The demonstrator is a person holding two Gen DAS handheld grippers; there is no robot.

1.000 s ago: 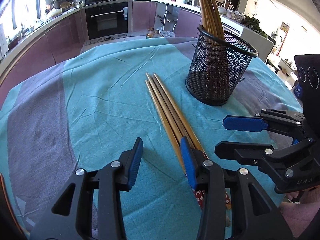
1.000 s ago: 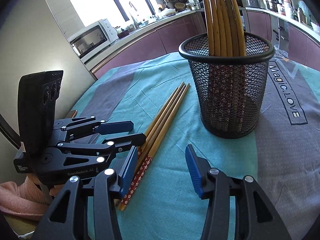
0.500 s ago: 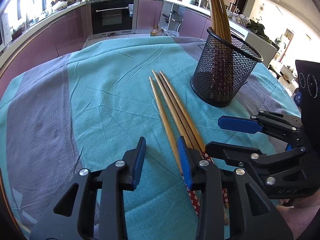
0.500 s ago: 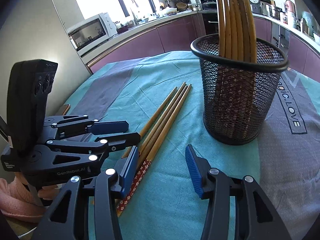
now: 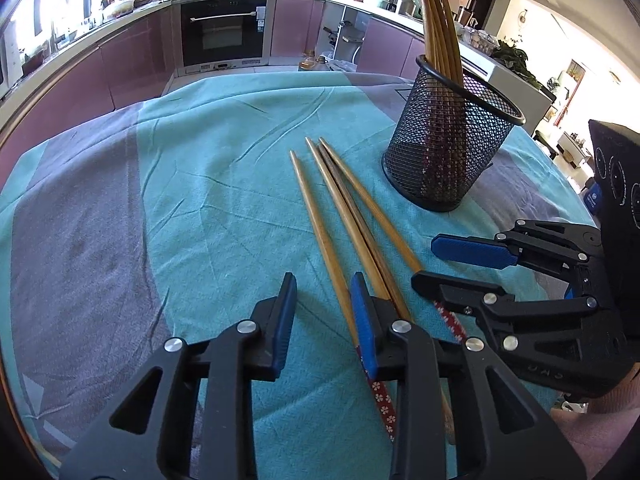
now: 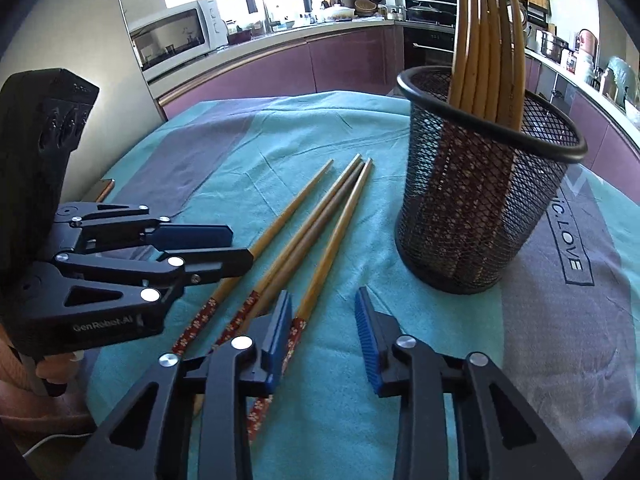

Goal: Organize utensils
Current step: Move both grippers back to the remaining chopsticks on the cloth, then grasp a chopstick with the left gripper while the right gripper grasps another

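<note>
Several wooden chopsticks (image 5: pixel 340 208) (image 6: pixel 320 224) with red flowered ends lie on the teal and grey tablecloth (image 5: pixel 208 200). The leftmost one is split off from the others. My left gripper (image 5: pixel 324 320) (image 6: pixel 240 248) is low over their red ends. Its jaws are closing, and the leftmost chopstick lies in the gap by the right pad, not pinched. My right gripper (image 6: pixel 324 340) (image 5: pixel 440 268) is also closing, with the rightmost chopstick just inside its left pad and the other pad apart. A black mesh holder (image 5: pixel 452 152) (image 6: pixel 480 200) with several upright chopsticks stands beyond.
A phone (image 6: pixel 105 188) lies at the table's left edge. A person's pink sleeve (image 6: pixel 24 412) shows behind the left gripper. Purple kitchen cabinets, an oven (image 5: pixel 222 28) and a microwave (image 6: pixel 172 36) ring the table. Printed lettering (image 6: pixel 568 248) marks the cloth right of the holder.
Both grippers' jaws have narrowed. The leftmost chopstick has parted from the bundle, sliding left. The right gripper has rolled a little over the red ends.
</note>
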